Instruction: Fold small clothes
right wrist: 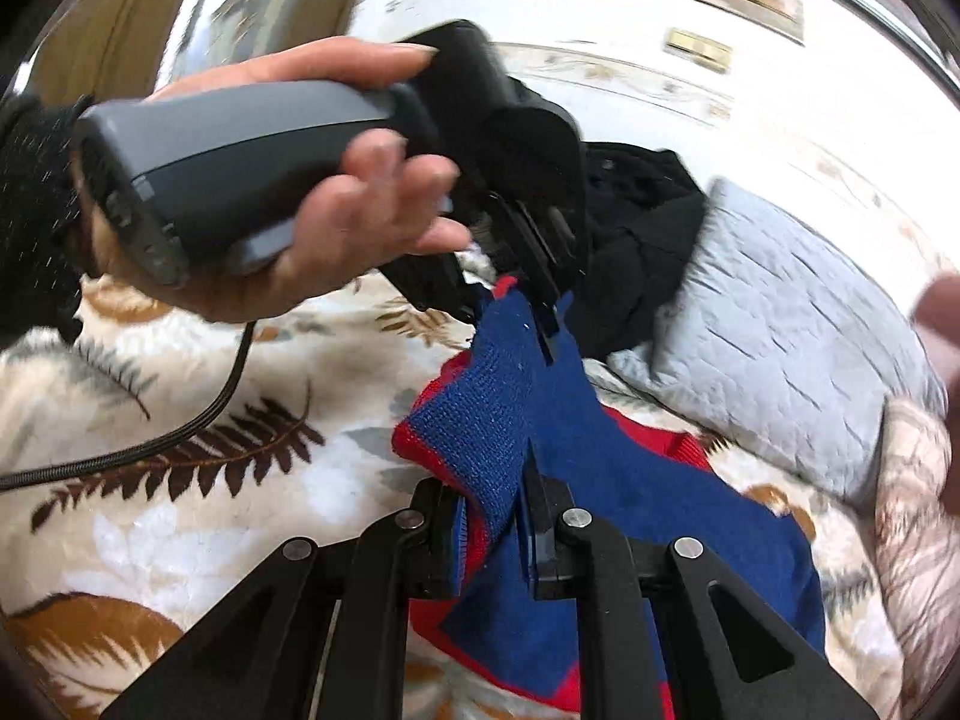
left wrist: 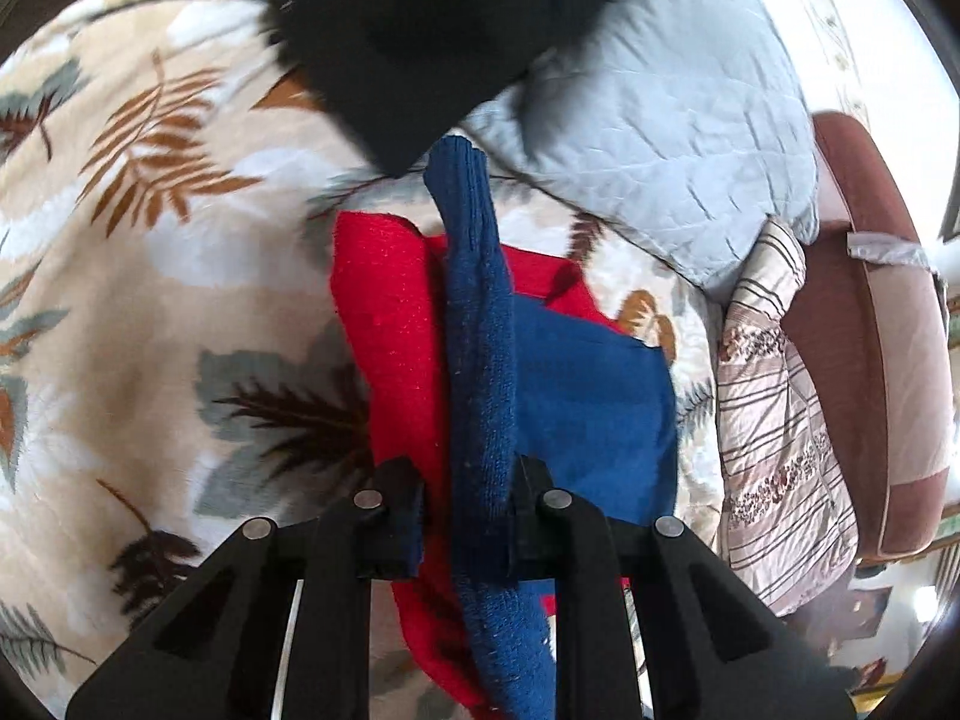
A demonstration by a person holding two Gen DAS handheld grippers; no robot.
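A grey pillow (left wrist: 672,138) and black clothes (left wrist: 432,30) crowd the blanket (left wrist: 150,276) behind the sweater (left wrist: 480,360), which both the left gripper (left wrist: 465,516) and right gripper (right wrist: 492,540) pinch, lifted.

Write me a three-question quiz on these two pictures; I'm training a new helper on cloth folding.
1. True or false: the left claw is shut on the sweater.
2. Which colours does the sweater show? A) red and blue B) green and white C) all black
3. Fill in: the sweater lies partly on a blanket printed with ____.

Key: 1 true; the right claw grips it too. 2 A. 3 leaves.
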